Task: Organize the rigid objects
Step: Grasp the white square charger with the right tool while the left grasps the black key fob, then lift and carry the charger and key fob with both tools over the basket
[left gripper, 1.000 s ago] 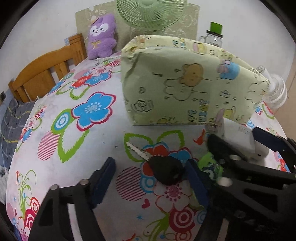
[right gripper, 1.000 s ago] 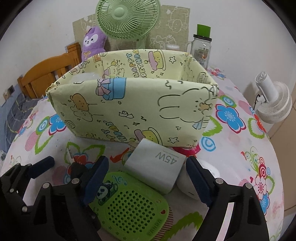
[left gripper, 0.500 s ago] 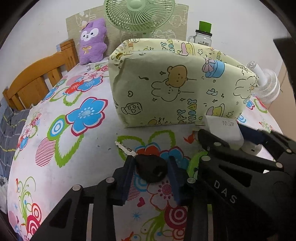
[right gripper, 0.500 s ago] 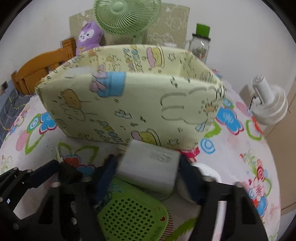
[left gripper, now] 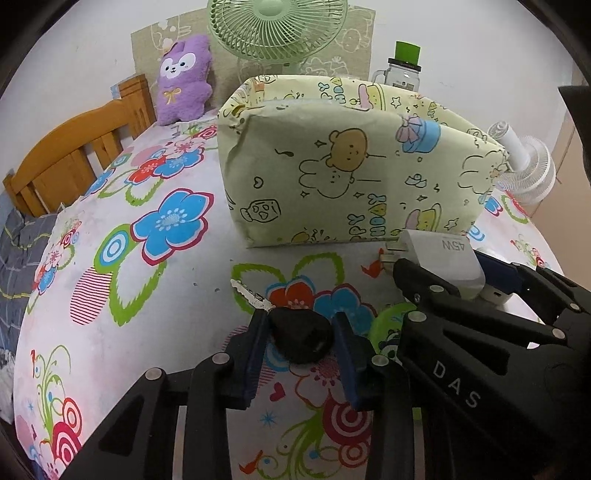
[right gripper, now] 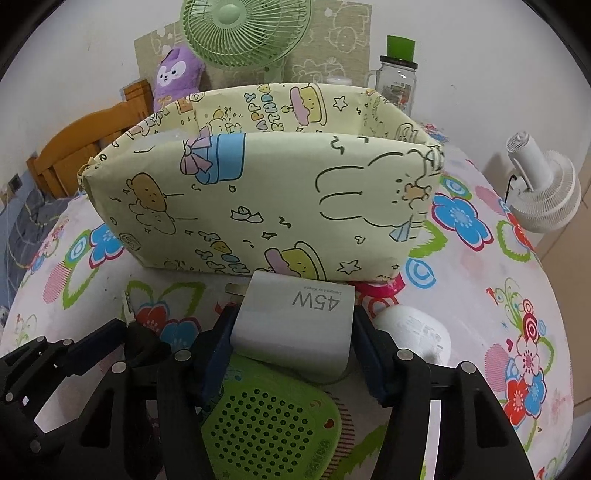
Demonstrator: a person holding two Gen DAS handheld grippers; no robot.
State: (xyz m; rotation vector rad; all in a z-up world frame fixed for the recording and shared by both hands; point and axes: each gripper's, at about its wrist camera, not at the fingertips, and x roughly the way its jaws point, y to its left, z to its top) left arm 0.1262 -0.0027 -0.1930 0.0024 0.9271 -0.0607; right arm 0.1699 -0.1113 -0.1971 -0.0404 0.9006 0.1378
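Black plastic forms the head of the key [left gripper: 301,339], which sits low in the middle of the left wrist frame, and the left claw [left gripper: 300,356] is closed on it, both blue pads pressing its sides while the metal blade points to the upper left over the flowered cloth of the worktop [left gripper: 110,302]. In the right wrist view the right claw [right gripper: 291,354] has just been closing, and its pads now press both sides of the white charger [right gripper: 295,321] marked 45W, in the lower middle of the frame. This charger lies partly over a green perforated case [right gripper: 266,424] and just in front of the pale yellow box [right gripper: 258,206] wrapped in cartoon paper, which fills the centre of both views with its top open. Just beside the charger, to the right, rests a white rounded thing [right gripper: 417,332]. Behind the box, at the top of the frame, stand a green fan [right gripper: 243,29], a purple plush toy [right gripper: 173,79] and a jar with a green lid [right gripper: 397,77]; a white fan [right gripper: 543,192] is at the right edge.
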